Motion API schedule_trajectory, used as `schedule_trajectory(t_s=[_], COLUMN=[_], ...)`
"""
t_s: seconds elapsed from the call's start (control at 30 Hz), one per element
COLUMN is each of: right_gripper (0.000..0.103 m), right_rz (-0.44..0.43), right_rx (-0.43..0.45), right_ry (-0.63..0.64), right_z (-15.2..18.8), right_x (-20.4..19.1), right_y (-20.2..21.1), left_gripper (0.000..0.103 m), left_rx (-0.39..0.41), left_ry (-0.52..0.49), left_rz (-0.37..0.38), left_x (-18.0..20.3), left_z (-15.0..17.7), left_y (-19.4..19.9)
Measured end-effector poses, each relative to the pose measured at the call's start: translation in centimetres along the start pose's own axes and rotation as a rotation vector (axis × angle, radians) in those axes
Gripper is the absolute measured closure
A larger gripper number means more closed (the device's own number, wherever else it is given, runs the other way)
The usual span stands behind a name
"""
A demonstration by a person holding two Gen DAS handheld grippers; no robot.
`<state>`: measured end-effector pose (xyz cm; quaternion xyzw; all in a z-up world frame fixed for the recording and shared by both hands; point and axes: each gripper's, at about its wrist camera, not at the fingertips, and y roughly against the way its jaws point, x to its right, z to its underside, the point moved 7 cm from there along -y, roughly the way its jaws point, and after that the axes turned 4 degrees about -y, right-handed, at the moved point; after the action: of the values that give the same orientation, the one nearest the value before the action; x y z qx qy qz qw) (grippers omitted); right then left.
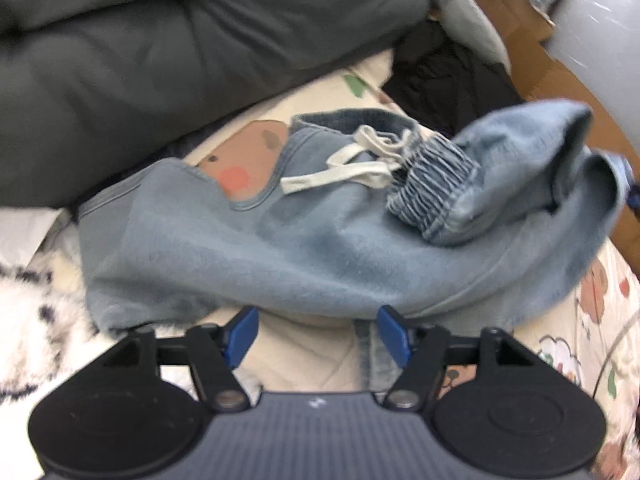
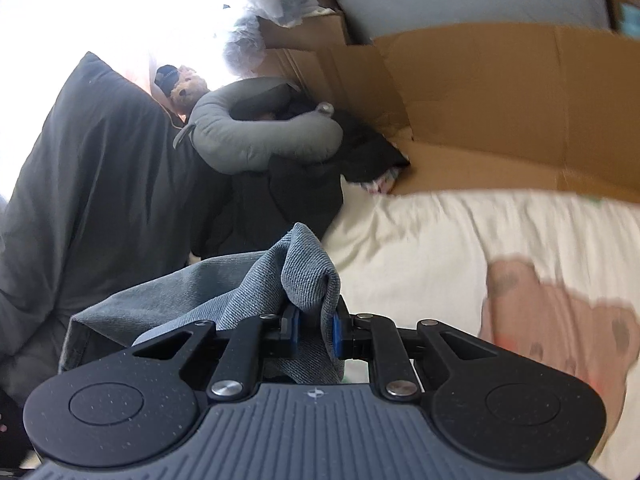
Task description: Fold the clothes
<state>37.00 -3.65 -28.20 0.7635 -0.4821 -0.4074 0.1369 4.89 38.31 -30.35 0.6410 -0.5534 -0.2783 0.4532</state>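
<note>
Lying open beyond the right gripper (image 2: pixel 314 330), a brown cardboard box (image 2: pixel 500 120) rests on its side on the cream printed bedcover (image 2: pixel 420 240); what it holds is hard to make out, only a scrap of pale patterned fabric shows at its mouth, half under a dark garment (image 2: pixel 372 156). The right gripper is clamped on a bunched fold of the blue denim pants (image 2: pixel 308 272), and the cloth hides most of both blue pads. In the left wrist view the pants (image 1: pixel 280 248) lie crumpled just ahead of the left gripper (image 1: pixel 318 334), whose jaws stand apart with nothing between them, the near hem just past the tips. The white drawstring (image 1: pixel 360 160) lies on the waistband, and a ribbed elastic cuff (image 1: pixel 436 184) is folded over on top to the right of it; the far right of the garment is lifted and blurred, its end cut off by the picture's edge. To the left of both grippers a dark grey duvet (image 1: pixel 160 60) is heaped against the pants. Farther off beyond the right gripper sit a grey neck pillow (image 2: pixel 256 136) and a small teddy bear (image 2: pixel 188 88), partly washed out by bright light. A white and black fluffy throw (image 1: pixel 28 300) lies at the left gripper's near left, cut off
</note>
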Motion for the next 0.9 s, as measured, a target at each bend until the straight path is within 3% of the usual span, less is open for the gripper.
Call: schedule_trajectory(t_s=[0.27, 0.4, 0.5, 0.53, 0.63, 0.9], right_gripper=[0.089, 0.086, 0.071, 0.072, 0.056, 0.056], right_rz=[0.012, 0.090, 0.164, 0.185, 0.189, 0.195], right_rx=[0.005, -0.037, -0.128, -0.119, -0.117, -0.224], right_ry=[0.025, 0.049, 0.079, 0.122, 0.166, 0.237], right_z=[-5.7, -7.2, -6.4, -6.0, -4.9, 0.7], right_x=[0.8, 1.8, 2.8, 2.8, 3.4, 5.6], right_y=[-4.5, -7.2, -8.9, -8.6, -7.3, -4.0], left_gripper=[0.029, 0.028, 0.027, 0.026, 0.025, 0.025], left_rx=[-0.012, -0.015, -0.028, -0.032, -0.055, -0.075], left_ry=[-0.016, -0.010, -0.005, -0.007, -0.008, -0.068], left_rz=[-0.013, -0.038, -0.063, -0.064, -0.067, -0.113], left_x=[-0.3, -1.2, -1.6, -1.7, -1.6, -1.4], left_z=[0.2, 0.4, 0.4, 0.4, 0.6, 0.9], left_y=[0.0, -0.1, -0.5, -0.7, -1.5, -2.6])
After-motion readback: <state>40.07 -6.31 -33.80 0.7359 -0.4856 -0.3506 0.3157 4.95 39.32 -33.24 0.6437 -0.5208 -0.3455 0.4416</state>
